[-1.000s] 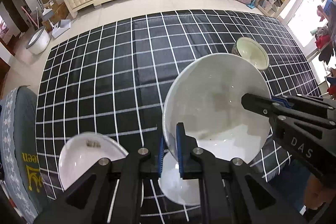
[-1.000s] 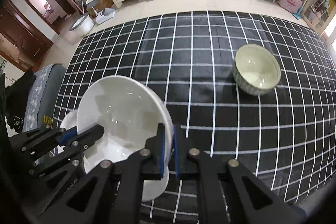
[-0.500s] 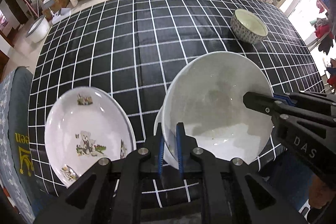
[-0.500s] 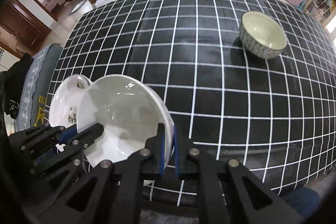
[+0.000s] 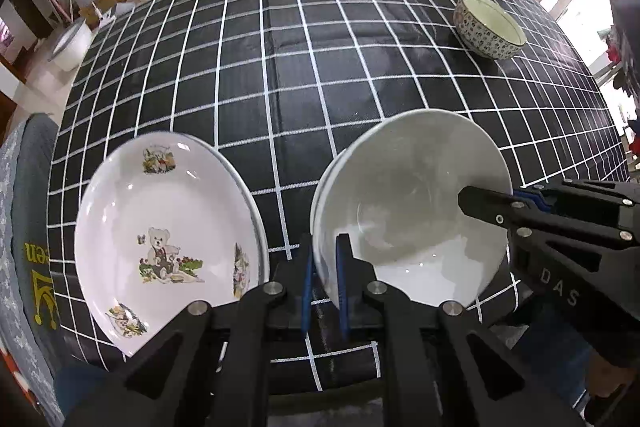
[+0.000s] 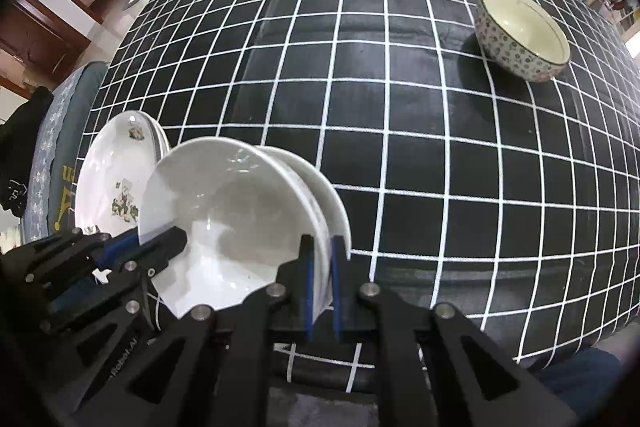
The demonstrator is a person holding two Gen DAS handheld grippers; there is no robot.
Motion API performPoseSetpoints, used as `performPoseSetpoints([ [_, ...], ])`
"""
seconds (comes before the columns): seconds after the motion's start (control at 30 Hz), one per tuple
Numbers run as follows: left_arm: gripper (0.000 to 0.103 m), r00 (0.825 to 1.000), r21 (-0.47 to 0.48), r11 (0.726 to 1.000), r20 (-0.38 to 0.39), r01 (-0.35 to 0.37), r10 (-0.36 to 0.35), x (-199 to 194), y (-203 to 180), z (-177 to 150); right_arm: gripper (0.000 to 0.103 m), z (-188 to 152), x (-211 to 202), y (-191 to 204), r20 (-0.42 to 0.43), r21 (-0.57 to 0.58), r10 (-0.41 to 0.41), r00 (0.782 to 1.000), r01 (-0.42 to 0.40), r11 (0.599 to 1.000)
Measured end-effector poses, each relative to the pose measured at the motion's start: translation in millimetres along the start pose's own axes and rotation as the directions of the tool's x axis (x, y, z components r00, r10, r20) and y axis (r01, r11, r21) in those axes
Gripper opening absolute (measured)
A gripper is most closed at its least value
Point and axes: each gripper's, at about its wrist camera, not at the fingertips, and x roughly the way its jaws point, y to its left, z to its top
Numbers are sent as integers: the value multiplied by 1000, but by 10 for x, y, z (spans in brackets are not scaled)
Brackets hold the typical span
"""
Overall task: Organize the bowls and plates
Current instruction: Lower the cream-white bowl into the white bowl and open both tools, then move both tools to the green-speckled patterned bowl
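Left: bear plate [image 5: 168, 243], white, printed with a teddy bear, lying near the front left edge of the bench [image 5: 280, 75], hollow side up; a second rim shows beneath it.

Left claw [image 5: 323, 283]: blue pads closed tight on the near-left rim of the white bowl [image 5: 412, 211].

White bowl: tilted, its opening turned toward the cameras, over a second white bowl [image 6: 320, 195] on the checked cloth.

Right claw [image 6: 321, 287]: pads pinched on the same bowl's opposite rim; body lettered "DAS".

Far right: patterned bowl [image 5: 490, 27], upright, well apart.
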Motion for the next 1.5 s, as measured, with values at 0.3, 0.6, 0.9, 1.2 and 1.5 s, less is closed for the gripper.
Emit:
performPoseSetpoints([
  [0.3,9,1000,9,1000,-5,-5,5,67,-9,0,11,34,24,-13,-14,4,3,1000,-3,1000],
  [0.6,9,1000,13,1000,-2,1,-1,53,8,6,13,48,31,-4,-37,15,-6,999,7,1000],
  [0.9,9,1000,6,1000,4,16,-16,19,19,3,38,26,-42,86,-30,-40,-95,995,94,995],
  [1.2,9,1000,34,999,19,5,-6,-54,-14,-19,52,21,-143,-10,-6,-25,-92,996,92,995],
  [1.5,12,998,48,999,62,20,-23,-246,-73,72,53,52,-399,-196,32,7,-60,998,60,998],
])
